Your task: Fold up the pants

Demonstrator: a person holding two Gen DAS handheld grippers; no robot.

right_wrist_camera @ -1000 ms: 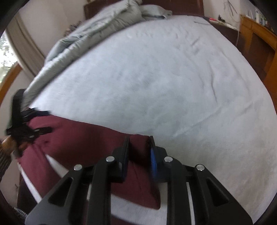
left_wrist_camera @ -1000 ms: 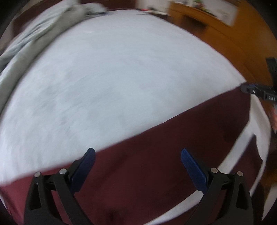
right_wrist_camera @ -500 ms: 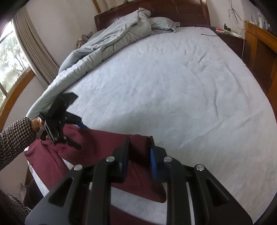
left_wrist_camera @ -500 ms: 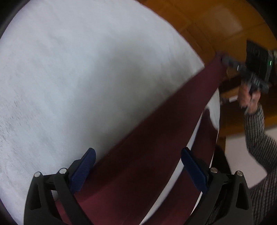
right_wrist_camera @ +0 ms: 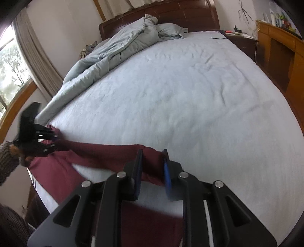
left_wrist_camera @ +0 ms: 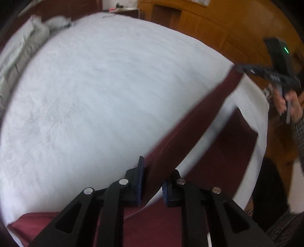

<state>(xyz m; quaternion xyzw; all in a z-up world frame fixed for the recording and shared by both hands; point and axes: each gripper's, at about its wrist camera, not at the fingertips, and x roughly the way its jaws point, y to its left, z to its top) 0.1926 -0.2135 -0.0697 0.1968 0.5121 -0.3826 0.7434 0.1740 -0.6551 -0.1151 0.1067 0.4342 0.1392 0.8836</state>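
Note:
The maroon pants (left_wrist_camera: 190, 129) lie stretched along the near edge of the bed. My left gripper (left_wrist_camera: 152, 180) is shut on one end of the upper pant leg; it also shows at the left in the right wrist view (right_wrist_camera: 47, 142). My right gripper (right_wrist_camera: 152, 171) is shut on the other end of that leg (right_wrist_camera: 114, 153); it also shows at the right in the left wrist view (left_wrist_camera: 266, 73). The leg is pulled taut between the two grippers, lifted a little above the bed. The second leg (right_wrist_camera: 60, 182) lies below it by the bed edge.
The bed has a pale blue-white sheet (right_wrist_camera: 180, 95). A crumpled grey duvet (right_wrist_camera: 117, 49) lies along its far left side by the dark headboard (right_wrist_camera: 161, 15). Wooden furniture (right_wrist_camera: 285, 47) stands on the right. A window with curtain (right_wrist_camera: 15, 62) is at the left.
My left gripper was open above the pants and has closed on the pant leg's end. The right gripper has stayed shut on the other end, and the leg is now pulled taut.

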